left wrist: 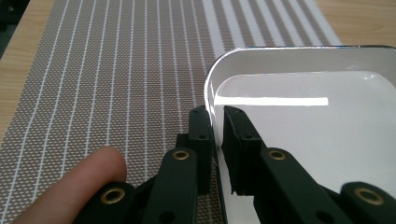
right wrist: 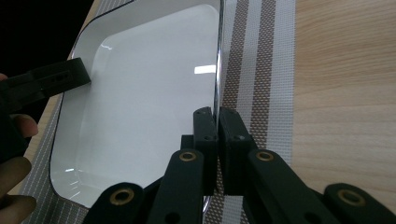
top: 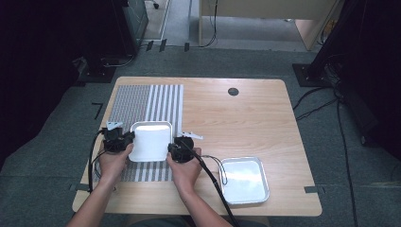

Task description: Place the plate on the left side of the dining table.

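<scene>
A white rectangular tray is over the near part of a striped placemat, held from both sides. My left gripper is shut on its left rim; in the left gripper view the jaws pinch the thin wall of the tray. My right gripper is shut on the right rim, with its jaws clamped on the edge of the tray. The left gripper's jaw shows at the far side. I cannot tell whether the tray rests on the mat or hangs just above it.
A second, metal-rimmed white tray lies on the wooden table at the front right, close to the right cable. The placemat stretches to the table's back left. A round cable hole sits near the far edge.
</scene>
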The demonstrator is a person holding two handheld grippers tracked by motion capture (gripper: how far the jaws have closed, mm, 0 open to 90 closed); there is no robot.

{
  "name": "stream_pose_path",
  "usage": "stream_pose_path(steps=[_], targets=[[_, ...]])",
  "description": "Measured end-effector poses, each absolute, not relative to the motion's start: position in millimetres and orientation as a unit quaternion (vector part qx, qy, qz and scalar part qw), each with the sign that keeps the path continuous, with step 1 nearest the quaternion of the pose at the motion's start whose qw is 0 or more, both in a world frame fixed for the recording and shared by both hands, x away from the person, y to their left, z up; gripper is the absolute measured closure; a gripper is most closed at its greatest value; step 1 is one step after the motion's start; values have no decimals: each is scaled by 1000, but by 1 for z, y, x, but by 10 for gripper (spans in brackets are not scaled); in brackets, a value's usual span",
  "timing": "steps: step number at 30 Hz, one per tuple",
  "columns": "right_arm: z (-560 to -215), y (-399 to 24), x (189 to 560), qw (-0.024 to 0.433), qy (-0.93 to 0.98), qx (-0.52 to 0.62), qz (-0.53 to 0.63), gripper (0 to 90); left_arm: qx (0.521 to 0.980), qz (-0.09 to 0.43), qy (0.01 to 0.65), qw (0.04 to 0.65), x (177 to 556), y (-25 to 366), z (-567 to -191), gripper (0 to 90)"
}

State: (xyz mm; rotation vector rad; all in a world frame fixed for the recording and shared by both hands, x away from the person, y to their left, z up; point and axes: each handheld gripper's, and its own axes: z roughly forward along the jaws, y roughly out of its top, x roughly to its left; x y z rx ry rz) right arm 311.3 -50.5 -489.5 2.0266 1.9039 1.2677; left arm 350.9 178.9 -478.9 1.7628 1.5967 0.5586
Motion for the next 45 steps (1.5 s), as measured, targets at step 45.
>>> stream_pose_path(steps=[45], targets=[[-512,-19,348,37,614,681,397,878,690,192,624,314,372,204,-494,752]])
